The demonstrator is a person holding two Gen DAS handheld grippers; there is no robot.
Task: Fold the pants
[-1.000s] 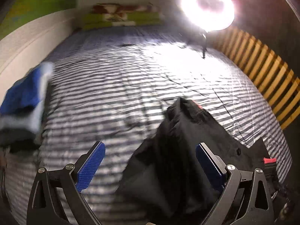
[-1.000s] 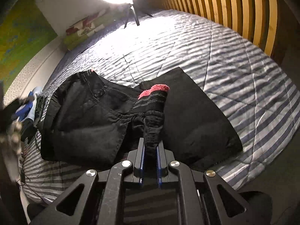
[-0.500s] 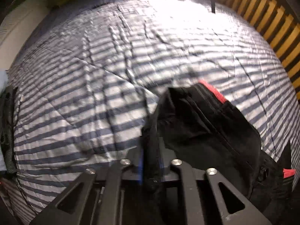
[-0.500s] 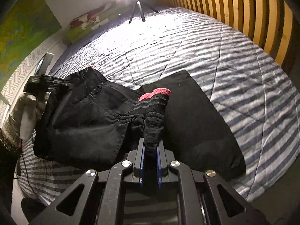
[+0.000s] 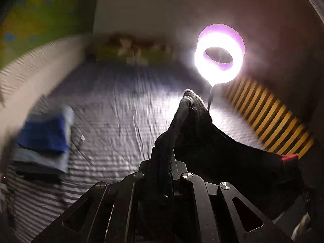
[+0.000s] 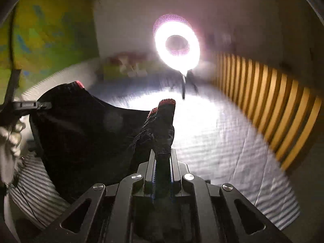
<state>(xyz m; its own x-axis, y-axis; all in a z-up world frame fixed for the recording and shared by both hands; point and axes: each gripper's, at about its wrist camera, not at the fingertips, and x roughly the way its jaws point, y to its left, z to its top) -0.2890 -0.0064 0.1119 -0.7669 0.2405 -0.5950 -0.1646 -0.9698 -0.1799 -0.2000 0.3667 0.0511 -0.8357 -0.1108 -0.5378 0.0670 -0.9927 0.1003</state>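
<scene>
Both sets of jaws are clenched on black cloth: the left gripper (image 5: pixel 162 162) and the right gripper (image 6: pixel 163 166) each pinch an end of the pants' waistband. The pants (image 6: pixel 85 129) hang stretched between them above the striped bed (image 6: pixel 232 141), long axis dropping below the jaws. Neither hand is nearer. No writing is readable.

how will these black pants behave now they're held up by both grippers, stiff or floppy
Probably floppy: the pants sag in a curve between the left gripper and right gripper. Likely light, since small pinches hold them. Loose parts may swing.
</scene>
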